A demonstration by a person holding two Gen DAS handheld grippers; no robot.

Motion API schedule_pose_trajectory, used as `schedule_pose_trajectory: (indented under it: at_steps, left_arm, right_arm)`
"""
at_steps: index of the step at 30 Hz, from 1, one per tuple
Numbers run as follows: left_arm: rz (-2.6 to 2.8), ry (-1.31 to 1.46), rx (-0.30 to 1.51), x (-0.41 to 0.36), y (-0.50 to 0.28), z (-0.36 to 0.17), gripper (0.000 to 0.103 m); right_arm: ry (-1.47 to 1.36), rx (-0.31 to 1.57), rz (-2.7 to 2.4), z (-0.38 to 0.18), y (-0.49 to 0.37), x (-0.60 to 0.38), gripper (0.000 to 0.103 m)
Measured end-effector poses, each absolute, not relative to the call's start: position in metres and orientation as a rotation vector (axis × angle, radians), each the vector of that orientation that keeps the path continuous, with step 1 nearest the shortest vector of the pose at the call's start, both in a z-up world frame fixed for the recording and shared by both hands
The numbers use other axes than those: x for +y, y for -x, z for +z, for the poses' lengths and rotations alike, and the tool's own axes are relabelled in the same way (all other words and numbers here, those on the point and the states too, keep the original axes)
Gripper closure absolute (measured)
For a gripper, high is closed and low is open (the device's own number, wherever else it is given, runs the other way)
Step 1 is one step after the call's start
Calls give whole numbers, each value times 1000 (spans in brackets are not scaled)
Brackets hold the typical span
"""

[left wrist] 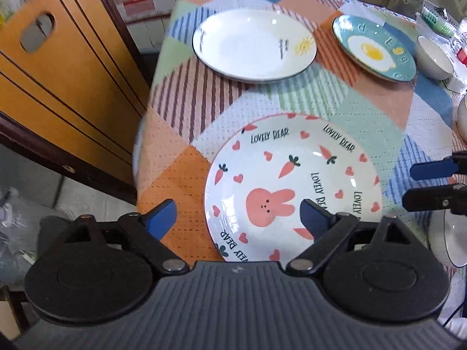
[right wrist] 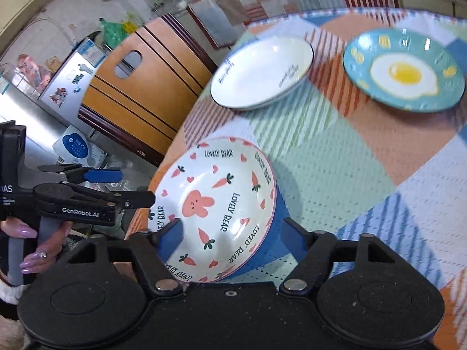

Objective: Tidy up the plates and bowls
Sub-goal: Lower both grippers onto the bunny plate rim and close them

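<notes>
Both fingers [right wrist: 172, 227] of right gripper [right wrist: 232, 230] straddle rabbit plate [right wrist: 216, 204].

A patchwork-patterned cloth [left wrist: 364, 99] of striped and dotted colour blocks covers the desk. At the upper left of the left wrist view stands an orange wooden chair back [left wrist: 58, 58] with a cut-out handle; clear plastic containers [left wrist: 446, 26] crowd the upper right.
</notes>
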State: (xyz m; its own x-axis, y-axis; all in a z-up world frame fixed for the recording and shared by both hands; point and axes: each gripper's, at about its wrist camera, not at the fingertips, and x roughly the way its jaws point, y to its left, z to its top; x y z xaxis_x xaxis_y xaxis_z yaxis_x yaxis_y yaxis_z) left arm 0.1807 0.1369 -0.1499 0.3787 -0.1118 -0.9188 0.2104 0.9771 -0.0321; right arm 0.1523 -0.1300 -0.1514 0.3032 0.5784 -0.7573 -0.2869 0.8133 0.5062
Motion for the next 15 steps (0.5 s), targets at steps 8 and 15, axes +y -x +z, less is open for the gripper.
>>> schedule_pose_trajectory:
  at_steps: [8,15]
  left_arm:
    - [-227,-90,1278,142,-194,-178,32]
    - [-210,-31,1368,151,-201,-195,68]
  right_arm:
    - [-317,1229,500,-182,-170,-125,49]
    - [-420,1278,472,-202,-186,-131,84]
